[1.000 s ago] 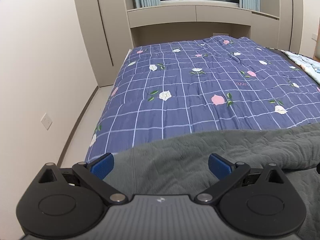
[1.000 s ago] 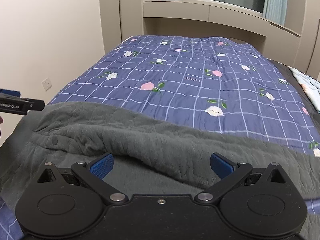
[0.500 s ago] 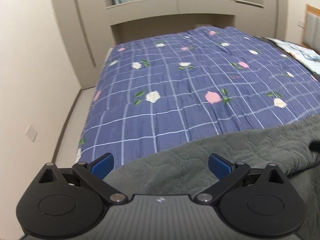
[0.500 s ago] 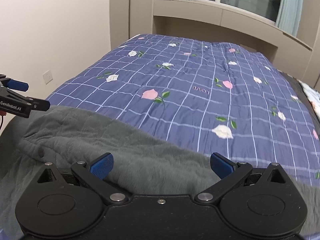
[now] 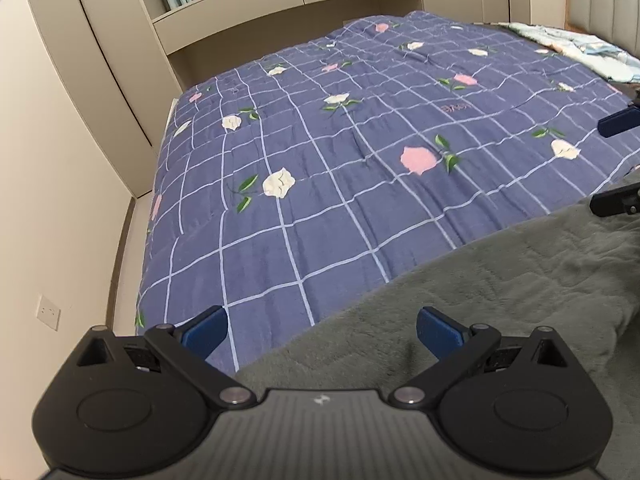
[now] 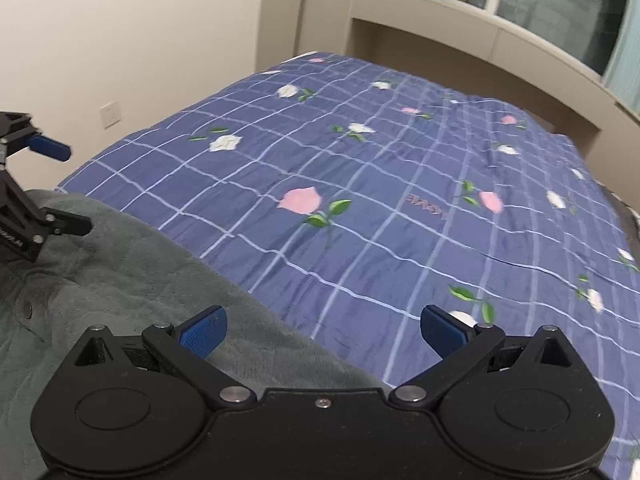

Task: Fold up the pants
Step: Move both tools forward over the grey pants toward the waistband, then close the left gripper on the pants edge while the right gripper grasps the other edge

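Observation:
Grey fleece pants (image 5: 500,288) lie on the near part of the bed; they also show in the right wrist view (image 6: 120,280). My left gripper (image 5: 322,330) is open and empty, hovering over the pants' far left edge. My right gripper (image 6: 324,330) is open and empty, over the pants' far edge where it meets the quilt. Each gripper shows at the side of the other's view: the right gripper (image 5: 618,160) at the right edge, the left gripper (image 6: 44,184) at the left edge, both open above the pants.
The bed carries a blue checked quilt with flowers (image 5: 360,160), also seen in the right wrist view (image 6: 400,200). A beige wall with a socket (image 5: 48,312) runs along the left. Cabinets (image 5: 280,12) stand behind the bed. A light blue cloth (image 5: 580,46) lies at the far right.
Both grippers have stayed open while tilting and turning. The left view swung left and the right view swung right, so less of the pants shows under each.

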A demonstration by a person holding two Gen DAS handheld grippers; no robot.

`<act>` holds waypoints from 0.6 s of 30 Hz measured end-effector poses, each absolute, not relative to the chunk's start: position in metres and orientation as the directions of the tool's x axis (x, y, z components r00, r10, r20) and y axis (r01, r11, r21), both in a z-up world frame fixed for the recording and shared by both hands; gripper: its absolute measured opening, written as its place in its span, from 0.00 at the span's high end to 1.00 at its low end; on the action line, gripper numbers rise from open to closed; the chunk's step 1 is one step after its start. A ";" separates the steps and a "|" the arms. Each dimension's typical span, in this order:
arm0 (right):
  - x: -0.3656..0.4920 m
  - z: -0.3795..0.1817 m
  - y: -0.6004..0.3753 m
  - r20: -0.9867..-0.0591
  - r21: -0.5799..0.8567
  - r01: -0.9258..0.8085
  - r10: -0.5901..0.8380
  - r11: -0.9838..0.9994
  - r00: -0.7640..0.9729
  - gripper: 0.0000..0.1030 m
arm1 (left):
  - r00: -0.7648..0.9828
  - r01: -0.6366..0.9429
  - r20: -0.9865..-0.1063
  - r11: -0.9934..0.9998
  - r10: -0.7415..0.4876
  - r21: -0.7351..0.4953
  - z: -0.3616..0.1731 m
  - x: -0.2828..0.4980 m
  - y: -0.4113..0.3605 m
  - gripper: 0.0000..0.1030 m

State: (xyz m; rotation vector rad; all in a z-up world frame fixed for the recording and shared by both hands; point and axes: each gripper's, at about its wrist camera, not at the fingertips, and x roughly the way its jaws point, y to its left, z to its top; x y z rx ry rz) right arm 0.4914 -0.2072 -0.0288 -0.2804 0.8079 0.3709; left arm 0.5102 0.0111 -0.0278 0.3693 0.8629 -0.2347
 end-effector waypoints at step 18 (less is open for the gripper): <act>0.526 -0.072 -0.217 -0.851 -0.076 -0.637 0.283 0.768 0.443 0.00 | 0.591 0.385 -0.806 0.891 -0.037 0.241 -0.047 0.530 0.009 0.00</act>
